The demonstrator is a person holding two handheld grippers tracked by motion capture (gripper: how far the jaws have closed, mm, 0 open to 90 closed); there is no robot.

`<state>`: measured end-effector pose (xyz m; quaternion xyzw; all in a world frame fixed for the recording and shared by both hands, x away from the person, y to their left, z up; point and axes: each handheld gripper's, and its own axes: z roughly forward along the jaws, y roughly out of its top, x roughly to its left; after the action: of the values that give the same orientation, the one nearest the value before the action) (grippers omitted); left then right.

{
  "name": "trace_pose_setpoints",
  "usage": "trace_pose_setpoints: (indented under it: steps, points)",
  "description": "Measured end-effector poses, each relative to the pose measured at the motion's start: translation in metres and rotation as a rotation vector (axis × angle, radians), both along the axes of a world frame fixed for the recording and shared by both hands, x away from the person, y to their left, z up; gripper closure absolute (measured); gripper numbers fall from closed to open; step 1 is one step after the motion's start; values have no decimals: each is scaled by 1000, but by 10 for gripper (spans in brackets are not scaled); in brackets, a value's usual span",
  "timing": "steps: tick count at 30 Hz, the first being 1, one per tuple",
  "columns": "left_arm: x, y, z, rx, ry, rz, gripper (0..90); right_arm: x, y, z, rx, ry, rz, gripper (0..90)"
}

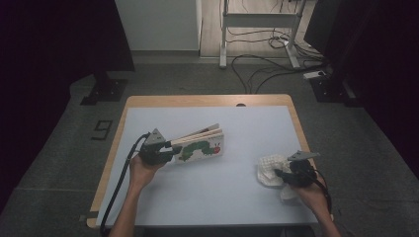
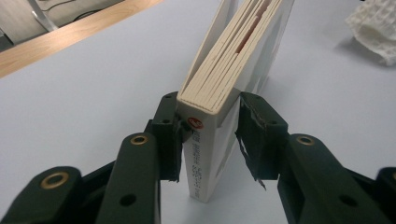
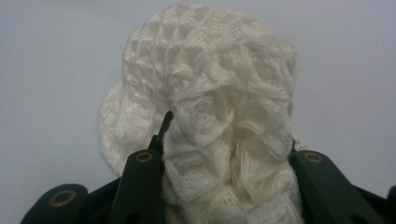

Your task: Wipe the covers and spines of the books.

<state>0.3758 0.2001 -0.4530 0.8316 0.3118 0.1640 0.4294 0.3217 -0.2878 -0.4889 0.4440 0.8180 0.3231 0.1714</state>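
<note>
While your left gripper (image 1: 170, 148) clamps the board book (image 1: 200, 145) by its spine, your right gripper (image 1: 277, 173) bunches the white cloth (image 1: 269, 168).

Centre-left of the high view, the book stands on the pale table (image 1: 207, 197), pages fanned; the cloth sits lower right, squeezed between jaws, well apart from it.

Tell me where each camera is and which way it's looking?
High view: above the table, looking forward and down; both forearms show.
Left gripper view: on the left gripper, looking along its jaws, shut on the book.
Right gripper view: on the right gripper, jaws shut on the white cloth.
All share the table.
</note>
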Motion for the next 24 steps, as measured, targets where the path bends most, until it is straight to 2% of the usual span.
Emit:
trace_pose_setpoints:
  steps: [8, 24]
  points:
    - [1, 0, 0, 0, 0, -5, 612, 0, 2, 21, 42, -30, 28, 598]
    - [1, 2, 0, -1, 6, -15, 617, 4, 24, 45, 96, -66, 101, 603]
